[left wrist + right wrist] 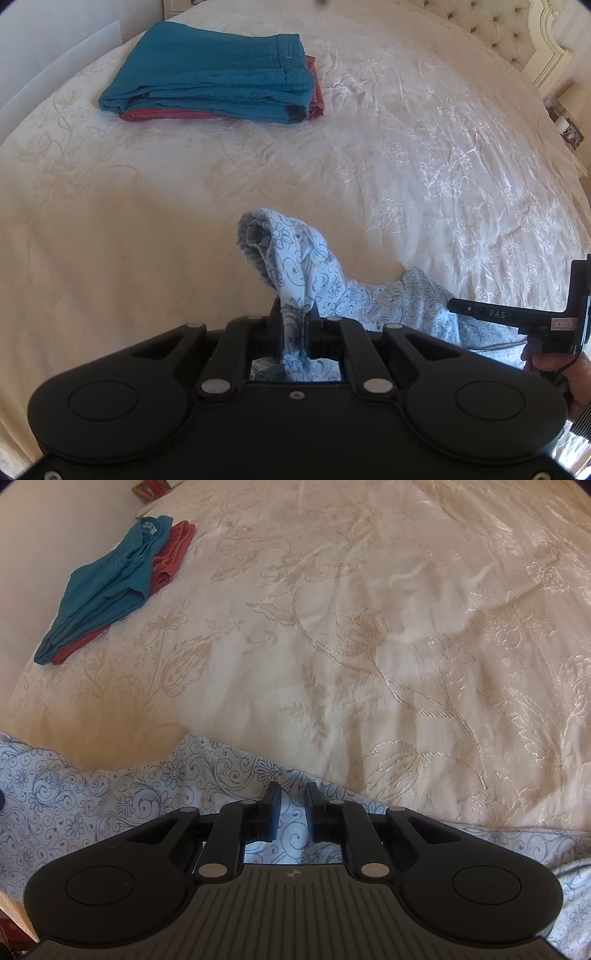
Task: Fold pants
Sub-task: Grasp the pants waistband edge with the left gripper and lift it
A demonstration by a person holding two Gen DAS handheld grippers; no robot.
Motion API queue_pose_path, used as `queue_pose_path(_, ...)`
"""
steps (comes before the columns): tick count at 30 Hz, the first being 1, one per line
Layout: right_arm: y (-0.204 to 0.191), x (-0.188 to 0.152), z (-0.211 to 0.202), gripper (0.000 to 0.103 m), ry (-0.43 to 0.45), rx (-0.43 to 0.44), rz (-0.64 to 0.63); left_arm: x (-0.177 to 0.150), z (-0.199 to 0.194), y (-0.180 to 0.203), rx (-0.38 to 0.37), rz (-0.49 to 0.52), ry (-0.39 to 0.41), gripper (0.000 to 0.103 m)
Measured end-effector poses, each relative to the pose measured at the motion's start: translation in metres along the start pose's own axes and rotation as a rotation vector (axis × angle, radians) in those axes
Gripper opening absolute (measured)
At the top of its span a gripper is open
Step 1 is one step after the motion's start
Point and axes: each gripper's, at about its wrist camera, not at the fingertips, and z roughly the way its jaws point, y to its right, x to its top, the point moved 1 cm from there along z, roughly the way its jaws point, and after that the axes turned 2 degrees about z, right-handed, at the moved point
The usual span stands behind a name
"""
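- There is one pair of light blue pants (314,280) with a flower print, lying at the near edge of the bed (406,147), partly lifted.
- There are two folded items far on the bed: a teal cloth (214,85) on top of a red cloth (316,99), which shows only at the edges.
- There are two grippers. The left gripper (295,314) is clenched on a bunched part of the pants, which rises above its jaws and hangs over.
- The right gripper (292,794) is down at the edge of the pants (110,797). A ridge of cloth stands between its jaws, but I cannot tell if the pads press on it.
- Nothing lies between the pants and the folded pile; only the cream bedcover with woven flowers.
- Only the left wrist view shows the right gripper (452,304) from the side, the person's hand (554,369) on its handle, the tufted headboard (491,33) and a nightstand (565,118).
- Only the right wrist view shows the pants spread flat to the left and right, and the pile (110,587) from its end.
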Motion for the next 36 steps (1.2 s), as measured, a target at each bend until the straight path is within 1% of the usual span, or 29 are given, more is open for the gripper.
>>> queue_pose_path(2, -0.001, -0.002, -0.019, 0.014, 0.043, 0.017, -0.009, 0.001, -0.003, 0.004, -0.006, 0.0, 0.006, 0.013)
queue_pose_path(4, -0.002, -0.005, -0.034, 0.015, 0.061, 0.041, -0.002, 0.003, -0.007, 0.008, -0.017, -0.001, 0.011, 0.013)
queue_pose_path(7, -0.002, -0.024, -0.057, 0.015, 0.064, 0.069, -0.006, 0.004, -0.014, 0.017, -0.025, 0.013, 0.022, 0.013)
queue_pose_path(9, -0.003, -0.039, -0.061, 0.015, 0.047, 0.07, -0.012, 0.005, -0.018, 0.024, -0.029, 0.025, 0.028, 0.013)
queue_pose_path(12, -0.001, -0.066, -0.057, 0.015, 0.004, 0.057, 0.017, 0.006, -0.026, 0.033, -0.042, 0.039, 0.044, 0.013)
queue_pose_path(16, -0.002, -0.091, -0.043, 0.015, -0.047, 0.058, 0.046, 0.007, -0.037, 0.048, -0.069, 0.065, 0.07, 0.013)
queue_pose_path(18, -0.003, -0.098, -0.031, 0.015, -0.084, 0.058, 0.04, 0.009, -0.042, 0.057, -0.079, 0.074, 0.079, 0.013)
queue_pose_path(21, -0.004, -0.099, -0.027, 0.015, -0.083, 0.058, 0.013, 0.011, -0.051, 0.076, -0.103, 0.094, 0.093, 0.013)
queue_pose_path(22, -0.003, -0.096, -0.032, 0.015, -0.076, 0.071, 0.018, 0.011, -0.053, 0.084, -0.111, 0.107, 0.096, 0.013)
queue_pose_path(24, 0.002, -0.091, -0.05, 0.015, -0.027, 0.107, 0.035, 0.011, -0.057, 0.103, -0.122, 0.139, 0.101, 0.013)
queue_pose_path(27, 0.017, -0.087, -0.081, 0.015, 0.042, 0.121, 0.06, 0.01, -0.059, 0.135, -0.151, 0.173, 0.105, 0.013)
queue_pose_path(30, 0.044, -0.089, -0.108, 0.015, 0.089, 0.106, 0.096, 0.005, -0.055, 0.172, -0.192, 0.207, 0.102, 0.013)
queue_pose_path(33, 0.072, -0.097, -0.127, 0.015, 0.114, 0.07, 0.122, -0.005, -0.045, 0.215, -0.247, 0.253, 0.089, 0.013)
queue_pose_path(36, 0.101, -0.111, -0.139, 0.016, 0.126, 0.031, 0.175, -0.022, -0.024, 0.26, -0.263, 0.307, 0.05, 0.013)
